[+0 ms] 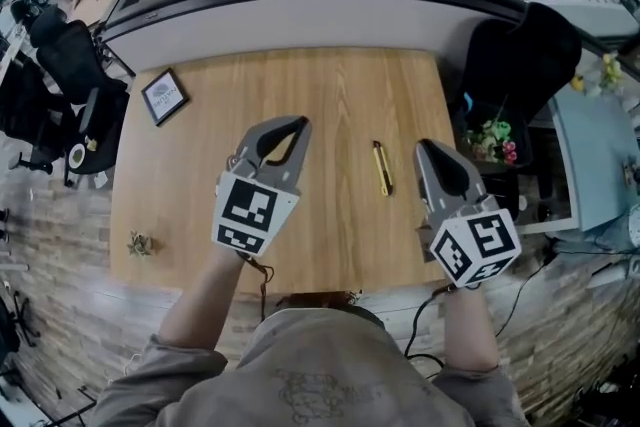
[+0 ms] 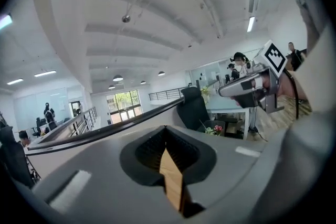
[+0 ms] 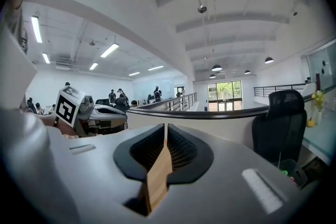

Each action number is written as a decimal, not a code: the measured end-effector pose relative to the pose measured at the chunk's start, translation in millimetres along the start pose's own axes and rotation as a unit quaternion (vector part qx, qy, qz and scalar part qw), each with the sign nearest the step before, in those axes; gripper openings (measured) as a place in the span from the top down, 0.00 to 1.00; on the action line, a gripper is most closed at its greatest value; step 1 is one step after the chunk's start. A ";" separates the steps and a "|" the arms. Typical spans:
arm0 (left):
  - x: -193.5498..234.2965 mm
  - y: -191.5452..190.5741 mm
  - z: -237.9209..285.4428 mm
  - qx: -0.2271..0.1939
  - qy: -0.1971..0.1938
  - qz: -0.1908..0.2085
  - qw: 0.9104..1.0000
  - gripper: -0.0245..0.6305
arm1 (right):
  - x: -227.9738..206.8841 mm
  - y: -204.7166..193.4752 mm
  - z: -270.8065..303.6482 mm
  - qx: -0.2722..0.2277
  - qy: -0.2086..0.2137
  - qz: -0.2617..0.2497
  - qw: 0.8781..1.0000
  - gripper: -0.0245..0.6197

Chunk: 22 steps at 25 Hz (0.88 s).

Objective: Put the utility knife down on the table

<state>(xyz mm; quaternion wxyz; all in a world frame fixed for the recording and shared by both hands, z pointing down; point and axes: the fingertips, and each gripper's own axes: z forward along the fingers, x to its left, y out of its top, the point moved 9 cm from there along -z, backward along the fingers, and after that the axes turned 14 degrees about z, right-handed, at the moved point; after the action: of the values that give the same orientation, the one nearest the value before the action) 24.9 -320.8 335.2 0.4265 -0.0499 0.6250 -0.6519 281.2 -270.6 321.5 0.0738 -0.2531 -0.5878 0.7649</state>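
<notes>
Jaws are what we check first: on the left gripper [image 1: 301, 124] they are pressed together at the tips with nothing between them, and through the slit behind the tips we see only a strip of the wooden table [image 1: 335, 240]. The right gripper [image 1: 423, 146] shows the same, its two jaws meeting at the tips and holding nothing. The utility knife [image 1: 382, 168] lies flat on the table, free of both grippers, in the space between the two pairs of jaws. We place it nearer the right jaws, just off their left side and about level with their tips, and well apart from the left jaws. Its long yellow-and-black body runs roughly the way the jaws point. Beyond the left jaws and off to their left lies a small framed picture [image 1: 164, 96], and back on that same side, near the table's edge, a small plant-like thing [image 1: 140, 243]. To the right of the right jaws, past the table's edge, stand a black chair [image 1: 520, 50] and some flowers [image 1: 492, 139]. Each gripper's own view looks out across the office, with the other gripper showing at its side.
</notes>
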 end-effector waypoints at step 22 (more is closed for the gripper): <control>-39.3 35.0 -86.1 -0.039 -0.008 -0.010 0.999 0.96 | 65.6 -3.7 -91.6 -0.037 0.022 -0.029 0.999 0.95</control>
<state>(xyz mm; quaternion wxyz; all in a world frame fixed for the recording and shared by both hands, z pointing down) 15.4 -224.9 305.3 0.4227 -0.0775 0.6461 -0.6308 267.4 -163.6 288.7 0.0991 -0.2555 -0.6210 0.7343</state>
